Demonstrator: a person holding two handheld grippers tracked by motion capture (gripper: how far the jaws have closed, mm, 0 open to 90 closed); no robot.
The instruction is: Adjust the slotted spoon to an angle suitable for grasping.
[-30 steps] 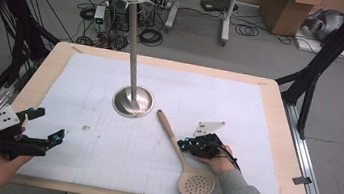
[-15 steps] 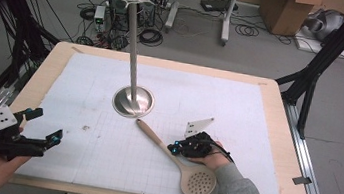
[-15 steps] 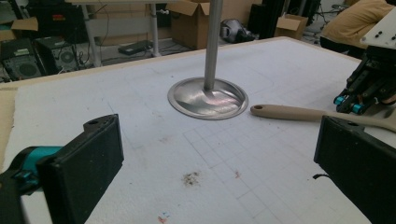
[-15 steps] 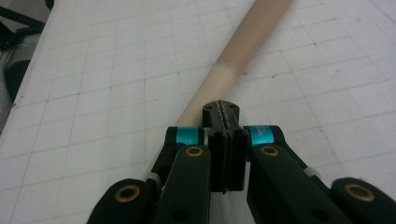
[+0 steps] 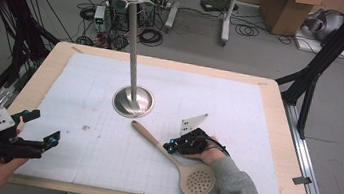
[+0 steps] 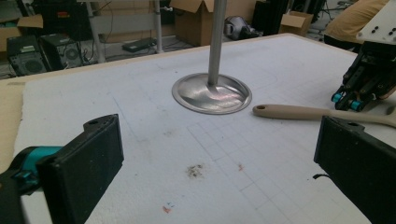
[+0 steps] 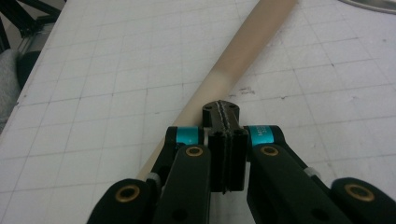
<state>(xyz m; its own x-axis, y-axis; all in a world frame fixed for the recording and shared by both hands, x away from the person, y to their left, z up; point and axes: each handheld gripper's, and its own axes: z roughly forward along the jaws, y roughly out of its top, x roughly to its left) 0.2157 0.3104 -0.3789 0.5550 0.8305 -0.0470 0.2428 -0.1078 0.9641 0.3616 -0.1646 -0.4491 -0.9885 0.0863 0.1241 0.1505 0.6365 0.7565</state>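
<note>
A wooden slotted spoon [image 5: 163,151] lies flat on the white gridded board [image 5: 239,106], head toward the front edge and handle end pointing at the metal stand's base [image 5: 133,101]. My right gripper [image 5: 172,148] is shut, pads pressed together with nothing between them, and its tips rest against the spoon's handle [image 7: 247,51] about halfway along. In the right gripper view the shut tips [image 7: 220,109] sit right over the handle. My left gripper [image 5: 44,126] stands open at the board's front left, apart from everything. Its black jaws [image 6: 224,158] frame the stand base [image 6: 211,93] and spoon [image 6: 303,113].
A tall metal pole [image 5: 133,46] rises from the round base near the board's middle and carries a small disc top. The wooden table rim [image 5: 278,116] surrounds the board. Black frame legs, cables and cardboard boxes stand on the floor beyond.
My right gripper slid left across the board, and the spoon's handle swung left with it, its end now nearer the stand base. The left gripper stayed put.
</note>
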